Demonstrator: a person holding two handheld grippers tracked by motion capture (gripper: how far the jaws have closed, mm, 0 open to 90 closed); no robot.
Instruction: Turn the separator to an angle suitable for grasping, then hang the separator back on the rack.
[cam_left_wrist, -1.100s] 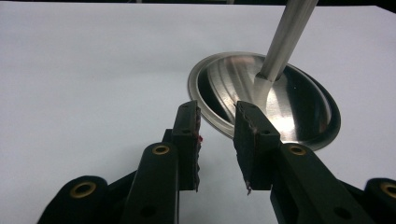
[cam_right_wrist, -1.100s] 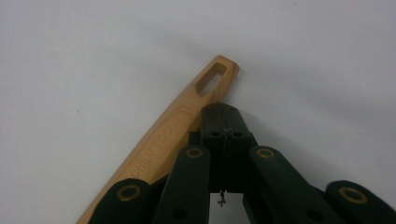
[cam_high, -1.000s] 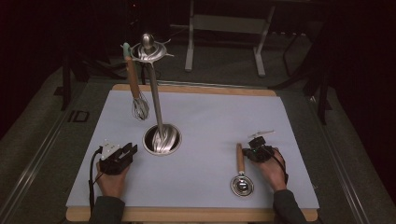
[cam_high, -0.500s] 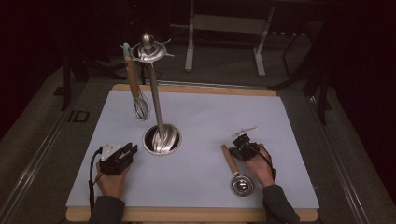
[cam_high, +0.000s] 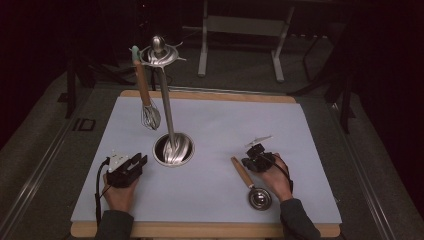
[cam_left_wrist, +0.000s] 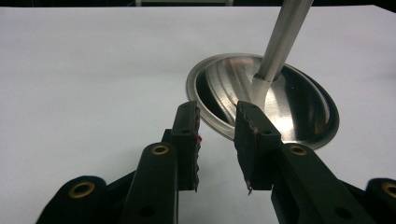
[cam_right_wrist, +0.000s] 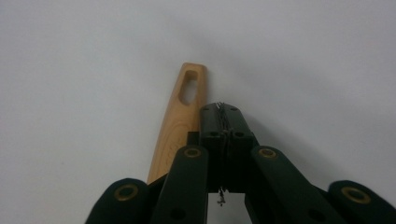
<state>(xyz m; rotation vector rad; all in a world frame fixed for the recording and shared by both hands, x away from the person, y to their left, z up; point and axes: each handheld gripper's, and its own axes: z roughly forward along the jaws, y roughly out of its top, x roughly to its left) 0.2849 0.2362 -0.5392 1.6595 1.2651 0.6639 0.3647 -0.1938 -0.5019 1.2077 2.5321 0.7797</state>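
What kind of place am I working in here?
Probably a lab or studio recording bench, not a kitchen: a white mat on a wooden table, a metal utensil stand with a hanging whisk, and dark surroundings with equipment frames.

dark room, grey floor (cam_high: 45, 145), metal frame legs (cam_high: 240, 35) behind white-topped table (cam_high: 240, 120).

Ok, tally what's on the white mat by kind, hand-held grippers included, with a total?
Utensil stand: 1
Whisk, hanging from the stand: 1
Wooden-handled scoop, lying flat: 1
Hand-held grippers: 2, left hand-held gripper and right hand-held gripper
Total: 5
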